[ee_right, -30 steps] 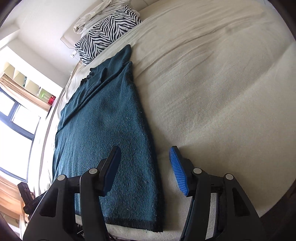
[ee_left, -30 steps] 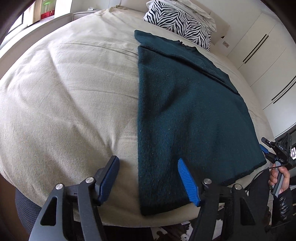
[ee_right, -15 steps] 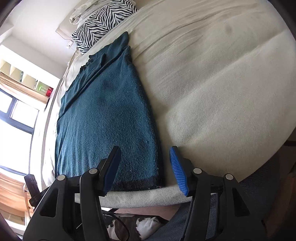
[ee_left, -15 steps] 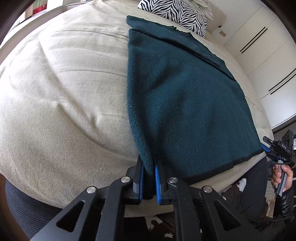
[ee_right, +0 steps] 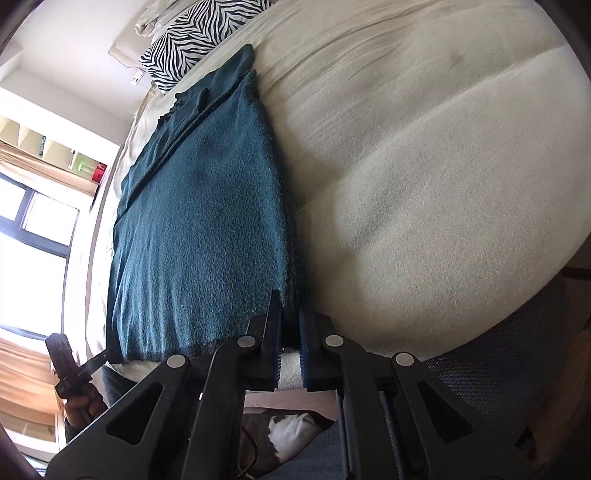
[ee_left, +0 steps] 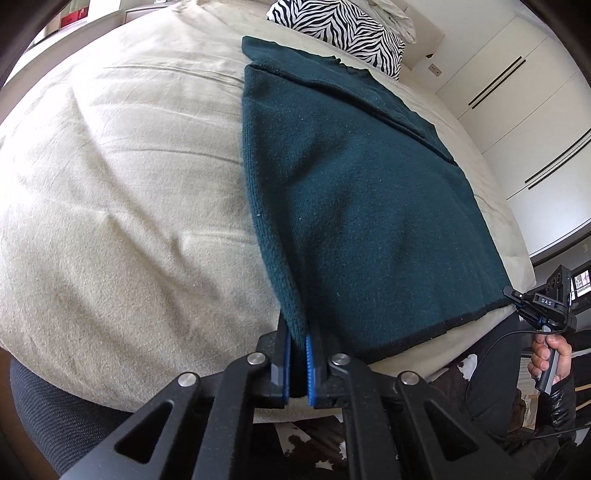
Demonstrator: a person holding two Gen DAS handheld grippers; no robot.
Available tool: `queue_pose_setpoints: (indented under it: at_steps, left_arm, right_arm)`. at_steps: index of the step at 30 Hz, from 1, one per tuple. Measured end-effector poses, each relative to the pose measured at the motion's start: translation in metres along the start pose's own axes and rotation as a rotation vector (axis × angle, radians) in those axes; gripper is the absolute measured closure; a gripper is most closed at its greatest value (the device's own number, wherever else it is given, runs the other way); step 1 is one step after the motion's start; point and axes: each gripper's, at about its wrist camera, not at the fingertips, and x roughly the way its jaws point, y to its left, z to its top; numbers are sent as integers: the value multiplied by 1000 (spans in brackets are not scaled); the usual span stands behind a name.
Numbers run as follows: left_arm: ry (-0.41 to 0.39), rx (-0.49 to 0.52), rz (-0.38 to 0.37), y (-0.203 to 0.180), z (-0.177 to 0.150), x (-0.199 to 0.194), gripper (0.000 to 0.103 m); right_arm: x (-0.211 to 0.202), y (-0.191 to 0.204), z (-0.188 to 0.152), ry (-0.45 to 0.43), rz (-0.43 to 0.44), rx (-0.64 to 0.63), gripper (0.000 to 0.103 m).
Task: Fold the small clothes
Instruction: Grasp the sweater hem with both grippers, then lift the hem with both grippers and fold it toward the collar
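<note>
One bed (ee_left: 110,206), one teal garment (ee_left: 369,221) flat on it, one zebra pillow (ee_left: 343,29) beyond. Your two grippers, left gripper (ee_left: 296,363) and right gripper (ee_right: 289,328), each pinch closed on a near hem corner.

Fuzzy matt knit sweater (ee_left: 354,206) on soft napped (suede-like) beige bedcover (ee_left: 122,192)

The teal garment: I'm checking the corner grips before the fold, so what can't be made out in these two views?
- Left wrist view: the left tongs are shut on the teal garment; how deep the corner sits is hidden between the pads.
- Right wrist view: the right tongs are nearly closed at the garment's near corner; the fingers hide whether fabric is pinched.
- Both views: the garment's underside lies against the bed.
</note>
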Motion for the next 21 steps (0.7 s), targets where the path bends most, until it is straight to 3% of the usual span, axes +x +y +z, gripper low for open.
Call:
queue_pose_setpoints:
  at_steps: [8, 16, 21]
  left_arm:
    - [-50, -30, -101, -4, 5, -20, 96]
    - [-180, -171, -316, 8, 24, -51, 96]
    - [-235, -251, -379, 13, 47, -56, 96]
  right_arm:
    - [-13, 6, 5, -2, 59, -15, 97]
    - [-14, 29, 38, -43, 265, 20, 97]
    - [-9, 53, 76, -94, 349, 45, 97]
